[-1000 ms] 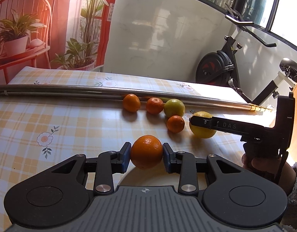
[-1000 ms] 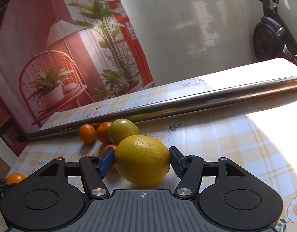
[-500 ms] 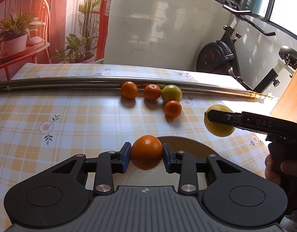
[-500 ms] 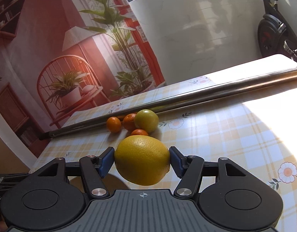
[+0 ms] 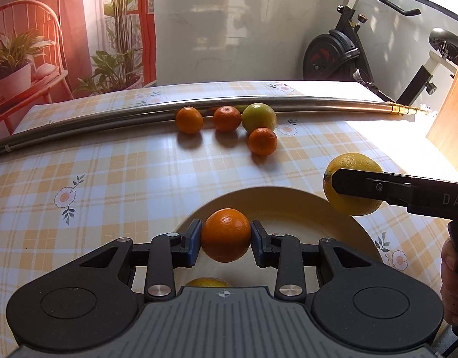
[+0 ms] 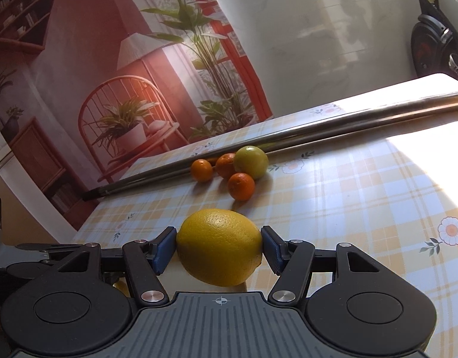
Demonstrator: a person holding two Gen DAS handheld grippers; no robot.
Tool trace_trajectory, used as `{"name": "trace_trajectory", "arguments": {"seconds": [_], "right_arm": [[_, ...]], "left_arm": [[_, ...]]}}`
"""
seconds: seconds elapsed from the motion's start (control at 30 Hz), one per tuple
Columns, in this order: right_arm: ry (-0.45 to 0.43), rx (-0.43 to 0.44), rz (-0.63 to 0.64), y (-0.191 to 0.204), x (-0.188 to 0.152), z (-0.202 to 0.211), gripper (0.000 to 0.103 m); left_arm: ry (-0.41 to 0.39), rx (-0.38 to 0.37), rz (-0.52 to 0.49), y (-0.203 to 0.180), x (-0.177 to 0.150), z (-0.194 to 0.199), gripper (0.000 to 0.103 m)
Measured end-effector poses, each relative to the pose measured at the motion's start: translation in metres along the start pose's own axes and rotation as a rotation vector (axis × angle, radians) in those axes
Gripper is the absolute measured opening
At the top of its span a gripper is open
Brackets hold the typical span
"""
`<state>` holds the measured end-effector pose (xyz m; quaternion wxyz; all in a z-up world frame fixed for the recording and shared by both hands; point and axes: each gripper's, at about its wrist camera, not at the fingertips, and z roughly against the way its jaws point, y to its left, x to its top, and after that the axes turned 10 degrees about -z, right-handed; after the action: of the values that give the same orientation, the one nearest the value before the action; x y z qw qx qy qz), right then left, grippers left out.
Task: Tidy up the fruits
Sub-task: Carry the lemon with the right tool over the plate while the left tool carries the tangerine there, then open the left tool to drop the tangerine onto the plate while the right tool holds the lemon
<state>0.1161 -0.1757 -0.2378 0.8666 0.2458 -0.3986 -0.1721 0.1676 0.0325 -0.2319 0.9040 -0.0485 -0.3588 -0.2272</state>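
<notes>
My left gripper (image 5: 226, 240) is shut on an orange (image 5: 226, 234), held above a pale yellow plate (image 5: 291, 208). A yellow fruit (image 5: 206, 282) lies on the plate beneath it, mostly hidden. My right gripper (image 6: 218, 246) is shut on a large lemon (image 6: 219, 246); the left wrist view shows this lemon (image 5: 353, 165) hovering by the plate's right rim. Three small oranges (image 5: 189, 120) (image 5: 227, 118) (image 5: 262, 141) and a green-yellow citrus (image 5: 259, 117) sit on the checked tablecloth near a metal pole (image 5: 109, 119).
The metal pole (image 6: 348, 125) runs across the far side of the table. An exercise bike (image 5: 348, 53) stands beyond the table's right corner. A wooden panel (image 5: 453, 104) rises at the right edge. A hand (image 5: 453, 283) holds the right gripper's handle.
Both grippers have drawn back toward the near edge with their fruit. The plate now shows fully under the left gripper, and the lemon has come over to its right rim.
</notes>
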Motion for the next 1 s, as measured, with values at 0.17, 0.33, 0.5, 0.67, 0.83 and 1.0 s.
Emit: {"name": "trace_trajectory", "arguments": {"seconds": [0.17, 0.33, 0.5, 0.67, 0.83, 1.0], "right_arm": [[0.014, 0.006, 0.019, 0.004, -0.005, 0.000, 0.057], [0.020, 0.007, 0.028, 0.006, -0.007, 0.000, 0.057], [0.028, 0.002, 0.029, 0.007, -0.007, -0.002, 0.057], [0.037, -0.001, 0.038, 0.008, -0.006, -0.005, 0.057], [0.047, 0.001, 0.044, 0.008, -0.007, -0.006, 0.057], [0.067, 0.000, 0.052, 0.010, -0.010, -0.010, 0.057]], "left_arm": [[0.045, -0.004, 0.021, 0.003, 0.000, -0.005, 0.036], [0.060, 0.013, 0.044, 0.007, -0.001, -0.007, 0.036], [0.069, 0.015, 0.036, 0.006, -0.002, -0.010, 0.037], [0.069, 0.019, 0.025, 0.003, -0.002, -0.011, 0.037], [0.074, 0.014, 0.057, 0.007, -0.002, -0.009, 0.037], [0.022, 0.035, 0.098, 0.012, -0.002, 0.009, 0.037]]}}
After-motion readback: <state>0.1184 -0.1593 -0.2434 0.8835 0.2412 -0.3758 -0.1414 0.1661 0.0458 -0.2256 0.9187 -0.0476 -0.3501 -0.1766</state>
